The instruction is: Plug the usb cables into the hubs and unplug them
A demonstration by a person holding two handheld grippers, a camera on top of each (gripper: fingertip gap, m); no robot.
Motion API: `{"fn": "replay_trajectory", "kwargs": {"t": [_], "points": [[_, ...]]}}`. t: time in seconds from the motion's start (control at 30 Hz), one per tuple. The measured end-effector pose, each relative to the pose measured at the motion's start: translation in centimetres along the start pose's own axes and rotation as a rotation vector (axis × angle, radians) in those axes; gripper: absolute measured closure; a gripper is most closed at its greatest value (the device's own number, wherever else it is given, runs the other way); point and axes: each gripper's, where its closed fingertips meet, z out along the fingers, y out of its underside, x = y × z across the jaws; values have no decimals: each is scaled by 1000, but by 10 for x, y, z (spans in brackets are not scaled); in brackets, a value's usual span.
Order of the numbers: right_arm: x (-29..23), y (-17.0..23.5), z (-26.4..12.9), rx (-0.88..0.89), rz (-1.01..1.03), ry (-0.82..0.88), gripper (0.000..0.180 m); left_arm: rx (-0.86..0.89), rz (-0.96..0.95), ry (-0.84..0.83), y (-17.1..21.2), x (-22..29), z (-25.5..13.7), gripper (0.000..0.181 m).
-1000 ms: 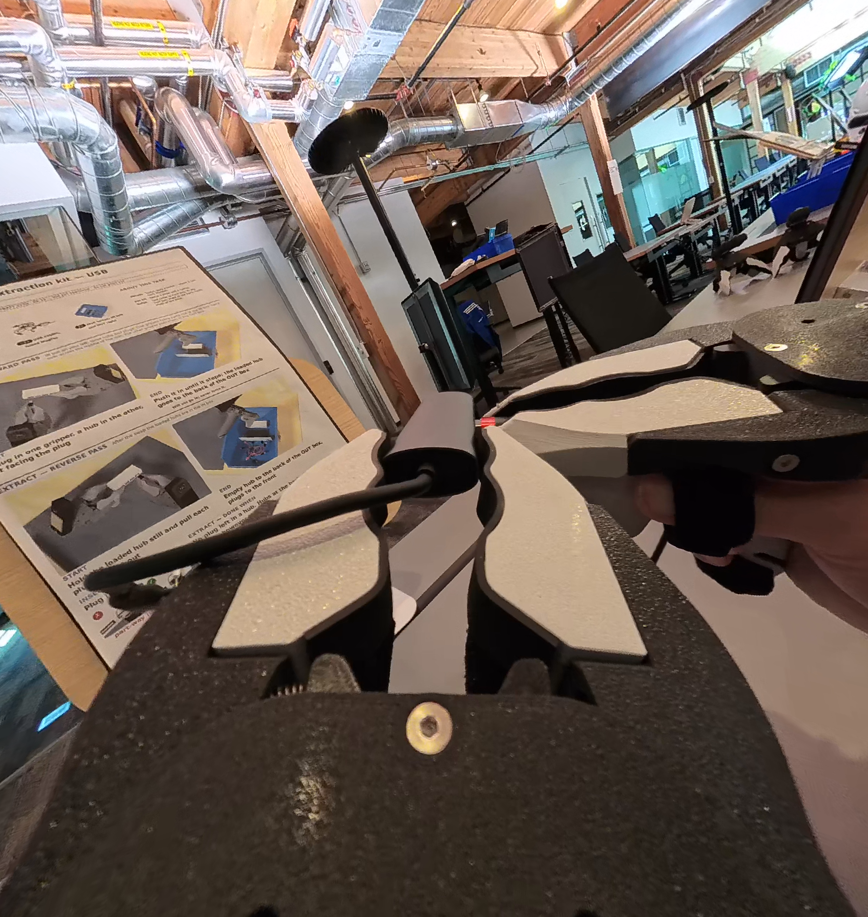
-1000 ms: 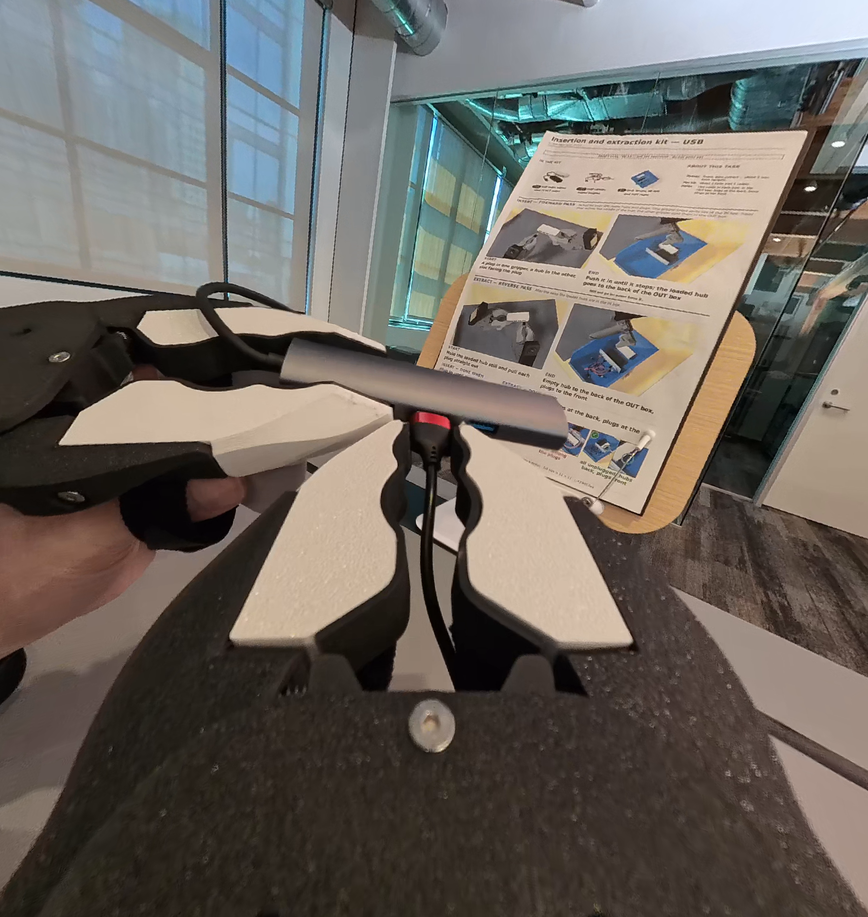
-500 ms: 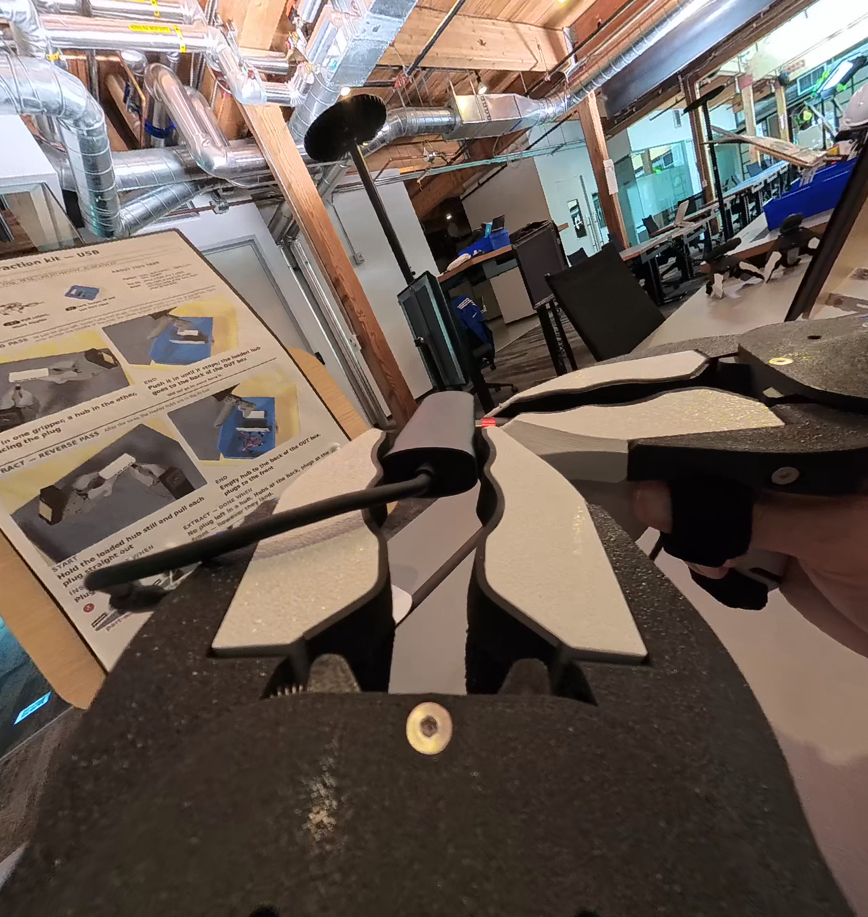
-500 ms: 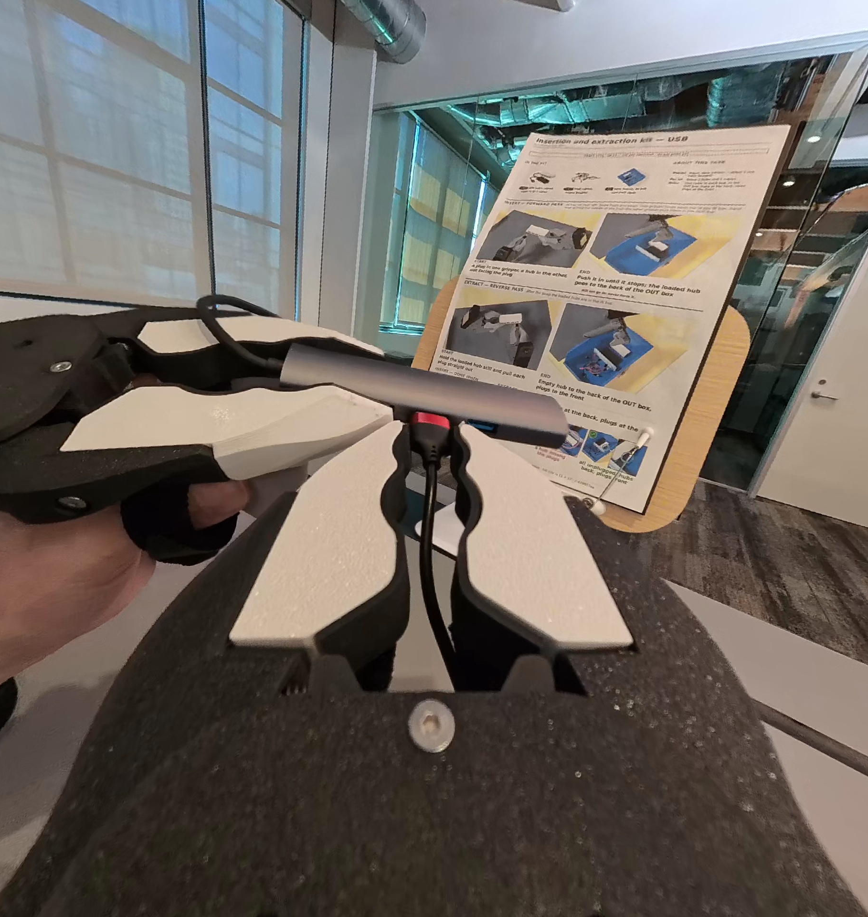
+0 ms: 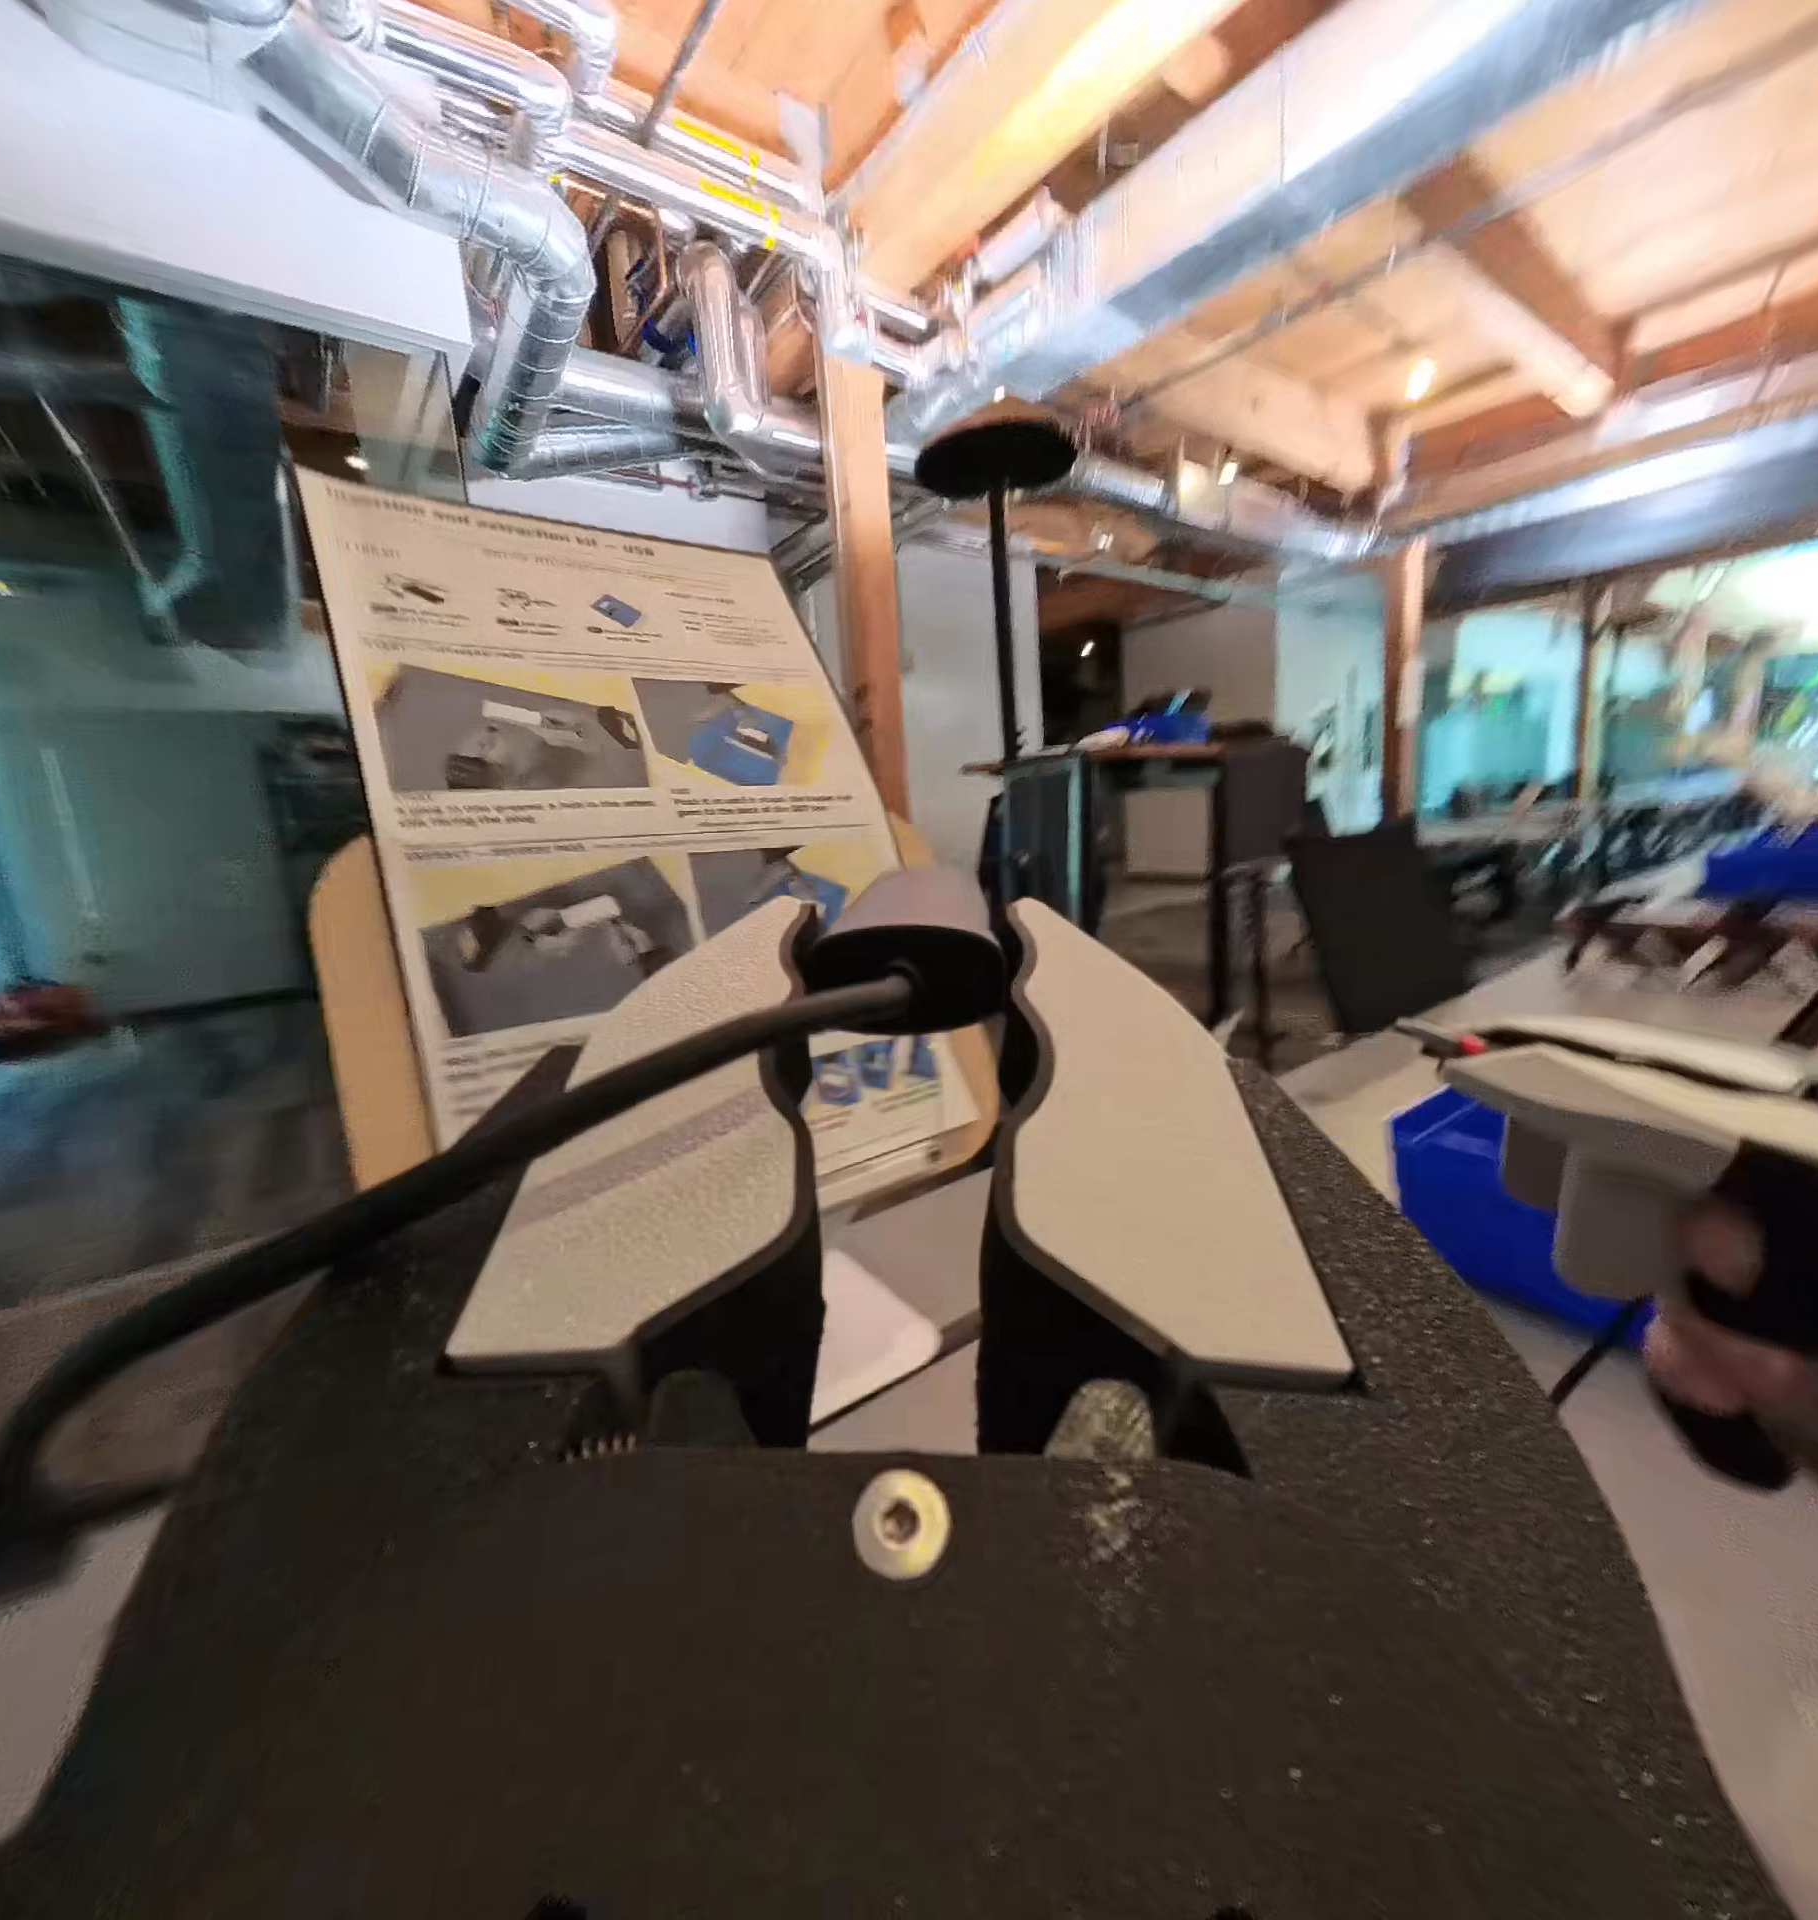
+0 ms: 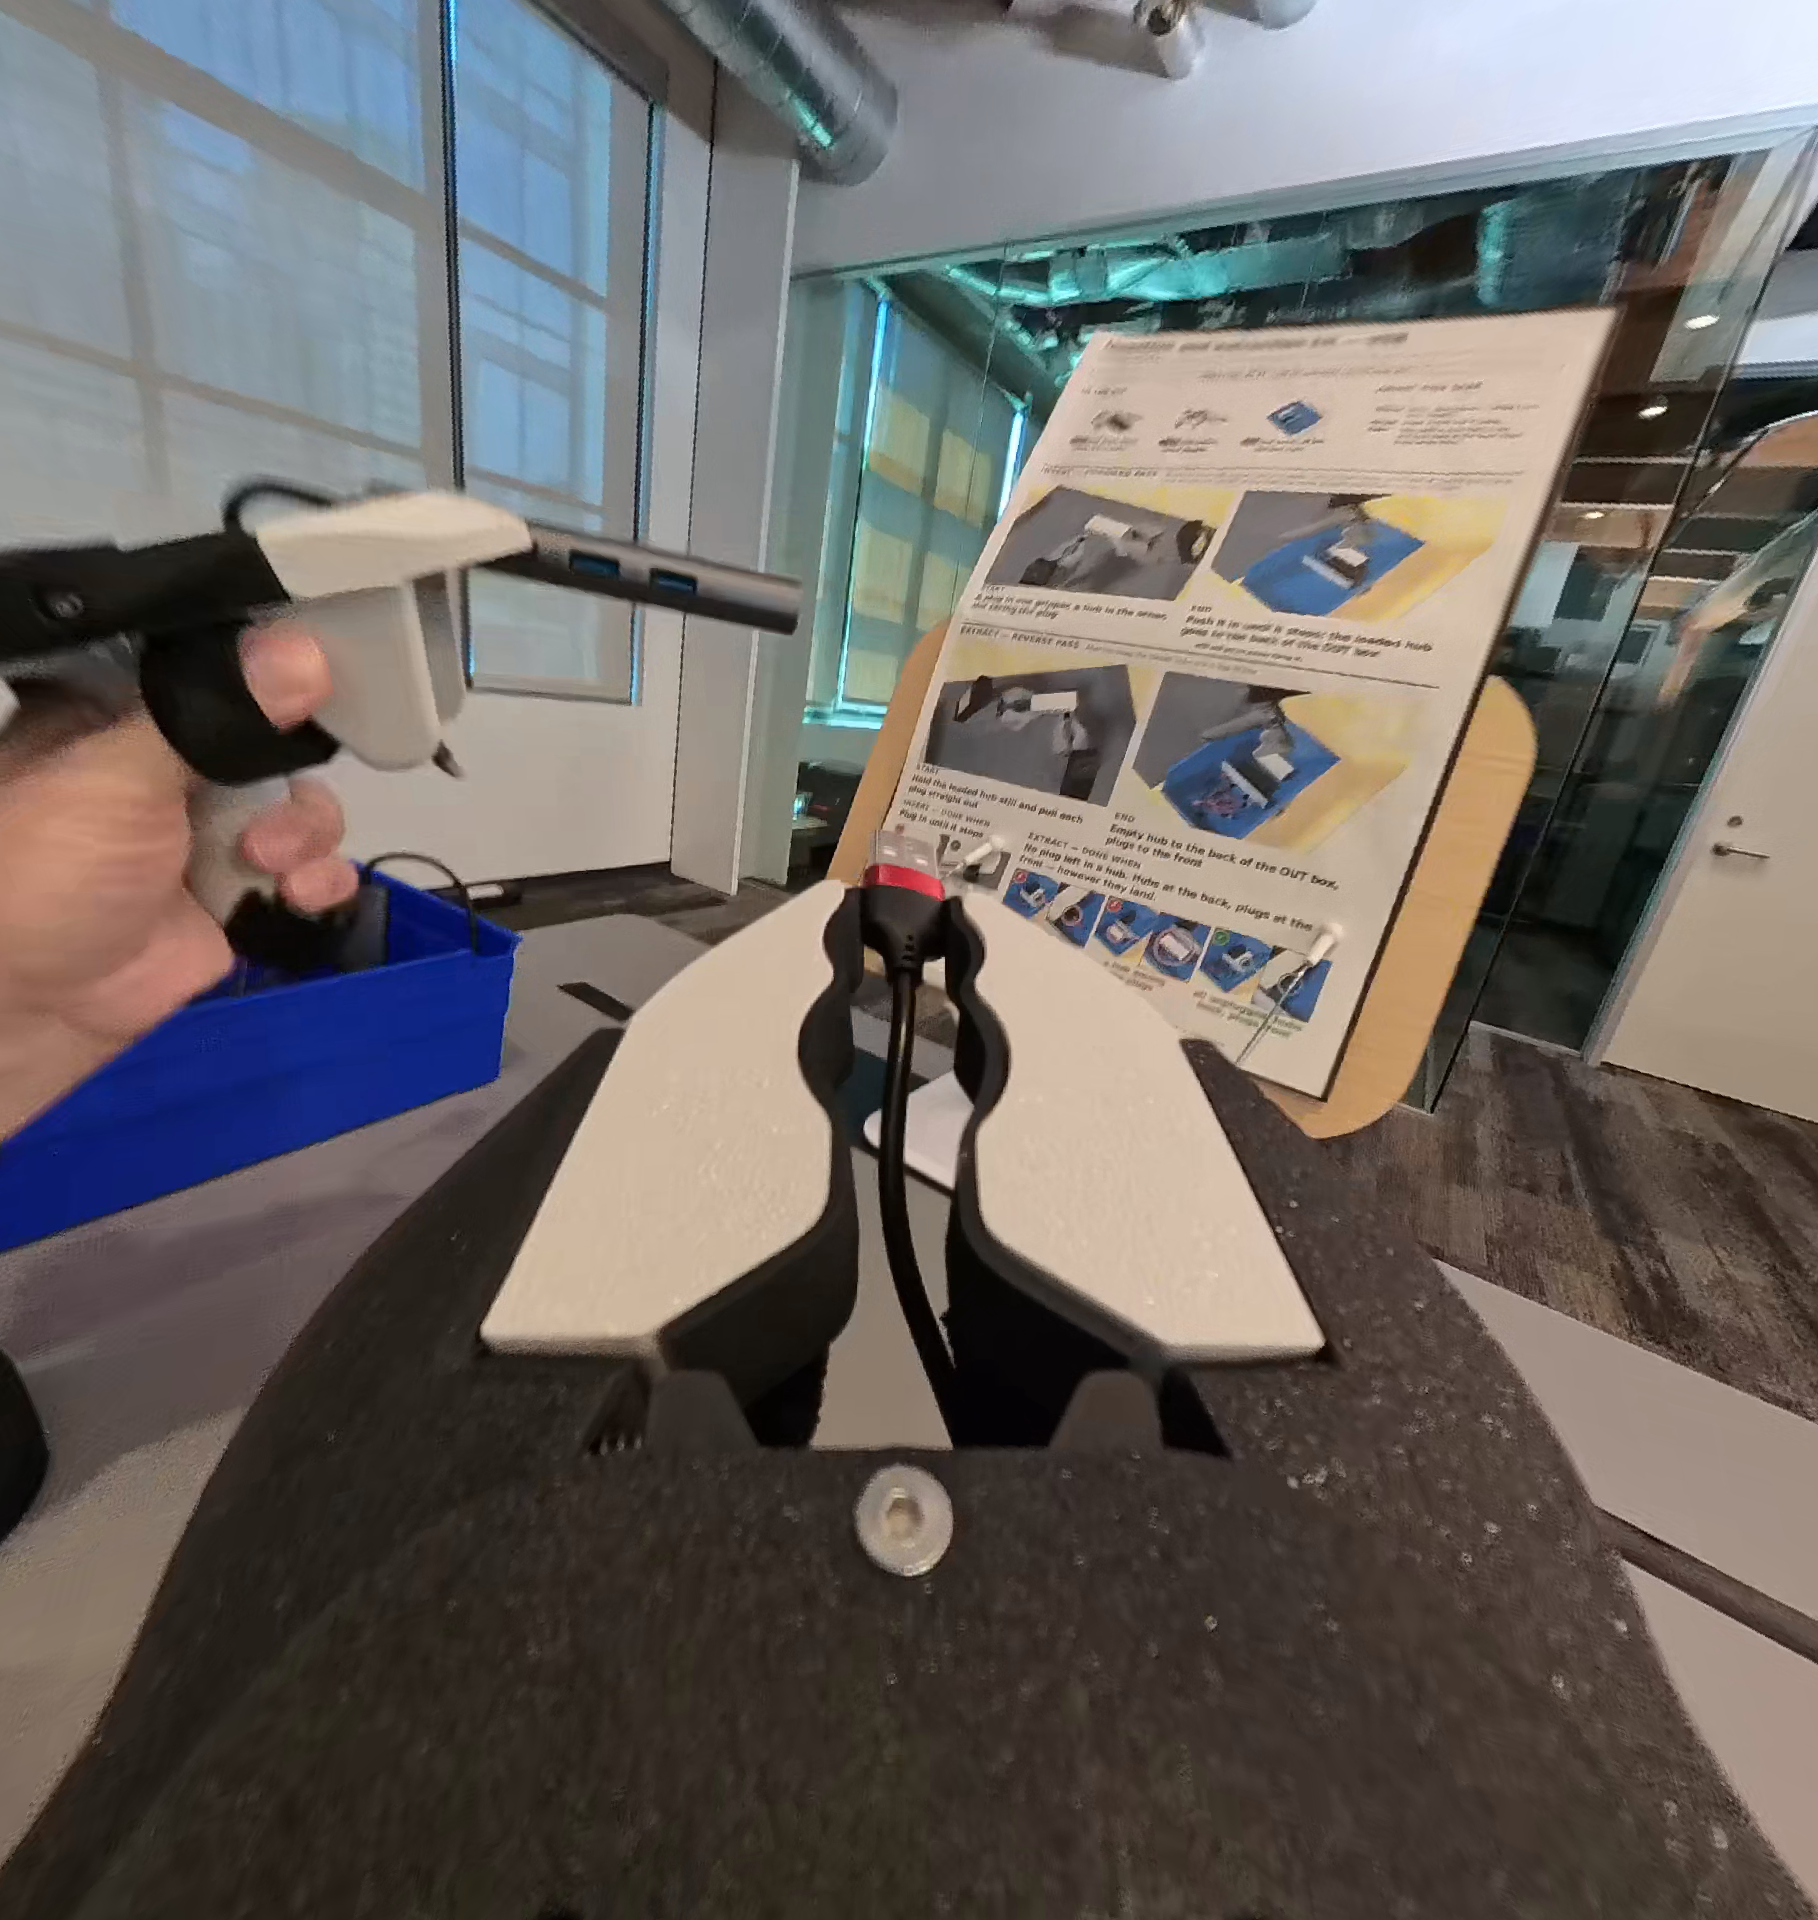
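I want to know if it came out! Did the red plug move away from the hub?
Yes. The plug, shut in the right gripper, was in the hub before. Now it is out, down and right of it, in front of the poster.

left gripper [image 5: 903,961]: fingers clamped, raised | right gripper [image 6: 903,914]: fingers clamped, apart

Both wrist views close along their fingers, sharing the somewhat blurred instruction sheet [image 5: 614,810].

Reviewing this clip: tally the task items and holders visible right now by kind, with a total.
Grippers: 2, left gripper, right gripper
USB hubs: 1, grey hub
USB cables with red-collared plug: 1, red plug
Blue bins: 1, blue bin
Instruction boards: 1, instruction board
Total: 6
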Motion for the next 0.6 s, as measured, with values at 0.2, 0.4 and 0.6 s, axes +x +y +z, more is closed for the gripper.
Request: {"fn": "replay_trajectory", "kwargs": {"t": [0.2,0.4,0.6], "points": [[-9,13,4,-75,-45,-63,165,-107,122,96,19,32,12,148],[-4,20,5,-90,-72,-60,165,-101,146,138,23,53,17,148],[5,5,-1,-85,-71,-75,165,-101,163,144,26,58,18,148]]}}
